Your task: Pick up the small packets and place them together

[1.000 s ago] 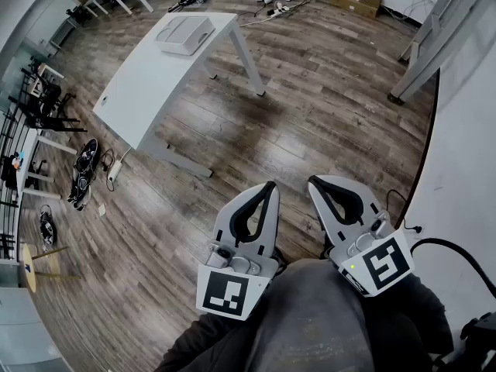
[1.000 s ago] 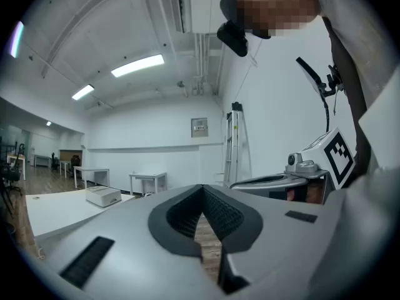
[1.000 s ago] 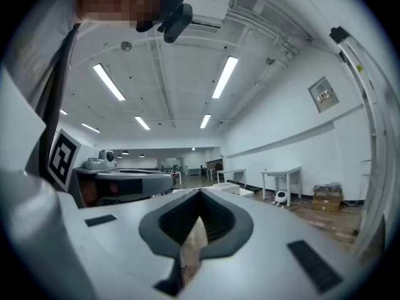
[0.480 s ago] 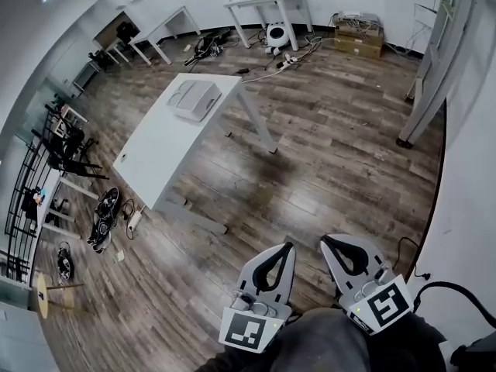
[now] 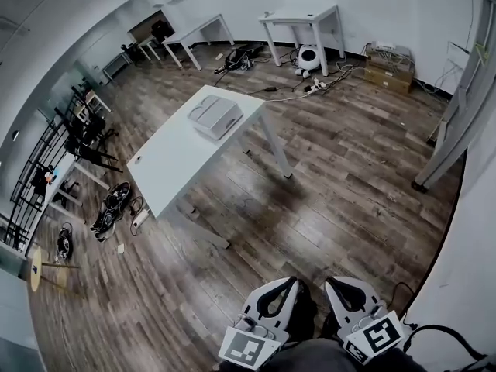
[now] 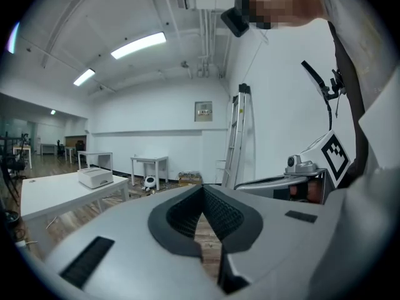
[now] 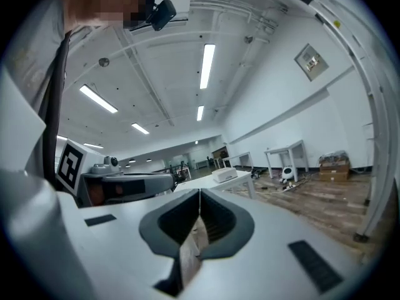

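No small packets show in any view. In the head view my left gripper [image 5: 292, 280] and right gripper [image 5: 328, 280] sit side by side at the bottom edge, held close to the person's body over the wood floor. Both are shut with nothing between the jaws. The left gripper view shows its tips [image 6: 202, 189] meeting, with the right gripper [image 6: 294, 179] beside it. In the right gripper view the tips [image 7: 199, 195] also meet, and the left gripper [image 7: 125, 182] is alongside. A white table [image 5: 174, 165] stands well ahead, with a white box [image 5: 215, 116] on its far end.
More white tables [image 5: 306, 18] line the far wall, with cables and a round white device [image 5: 308, 56] on the floor beneath. Cardboard boxes [image 5: 390, 72] sit at the back right. A ladder [image 5: 457, 122] stands to the right, and chairs and racks [image 5: 81, 142] to the left.
The head view has tilted upward, so both grippers have slid to the bottom edge and more of the room and far wall shows. Both grippers remain shut and empty.
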Demonstrator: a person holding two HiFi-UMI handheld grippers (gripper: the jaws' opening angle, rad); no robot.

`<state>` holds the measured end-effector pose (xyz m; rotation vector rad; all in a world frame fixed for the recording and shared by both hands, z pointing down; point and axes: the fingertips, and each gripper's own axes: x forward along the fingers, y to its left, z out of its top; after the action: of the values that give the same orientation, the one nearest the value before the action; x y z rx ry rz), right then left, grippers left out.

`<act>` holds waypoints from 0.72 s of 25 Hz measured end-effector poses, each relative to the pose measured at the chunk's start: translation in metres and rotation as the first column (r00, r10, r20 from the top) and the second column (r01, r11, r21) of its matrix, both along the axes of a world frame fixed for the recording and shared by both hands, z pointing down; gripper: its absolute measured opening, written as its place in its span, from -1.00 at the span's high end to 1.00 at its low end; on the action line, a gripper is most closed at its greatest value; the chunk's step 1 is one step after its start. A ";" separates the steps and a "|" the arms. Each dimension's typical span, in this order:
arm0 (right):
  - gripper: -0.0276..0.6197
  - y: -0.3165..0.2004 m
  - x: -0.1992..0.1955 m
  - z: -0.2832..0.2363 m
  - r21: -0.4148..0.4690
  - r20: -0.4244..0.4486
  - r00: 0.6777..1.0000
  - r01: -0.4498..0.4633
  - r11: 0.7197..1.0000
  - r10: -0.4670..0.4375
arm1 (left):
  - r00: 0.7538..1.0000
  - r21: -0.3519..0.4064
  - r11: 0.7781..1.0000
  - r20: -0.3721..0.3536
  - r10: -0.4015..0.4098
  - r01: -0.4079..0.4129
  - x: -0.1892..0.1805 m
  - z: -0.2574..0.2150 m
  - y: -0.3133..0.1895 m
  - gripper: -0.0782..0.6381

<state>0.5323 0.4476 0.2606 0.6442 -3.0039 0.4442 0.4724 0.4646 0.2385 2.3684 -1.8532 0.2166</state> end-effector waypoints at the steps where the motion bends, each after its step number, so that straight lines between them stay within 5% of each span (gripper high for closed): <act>1: 0.90 -0.003 -0.005 0.005 -0.013 -0.007 1.000 0.016 1.000 -0.016 | 1.000 -0.010 1.000 -0.003 -0.010 0.010 -0.004 0.004 -0.005 0.78; 18: 0.90 -0.209 -0.132 0.032 -0.045 -0.093 0.992 0.087 0.995 -0.091 | 0.995 -0.012 0.999 -0.089 -0.048 0.047 -0.127 0.036 -0.217 0.78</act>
<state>0.4008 0.2386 0.2922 0.5109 -2.9119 0.4555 0.3455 0.2473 0.2744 2.2846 -1.8610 0.1136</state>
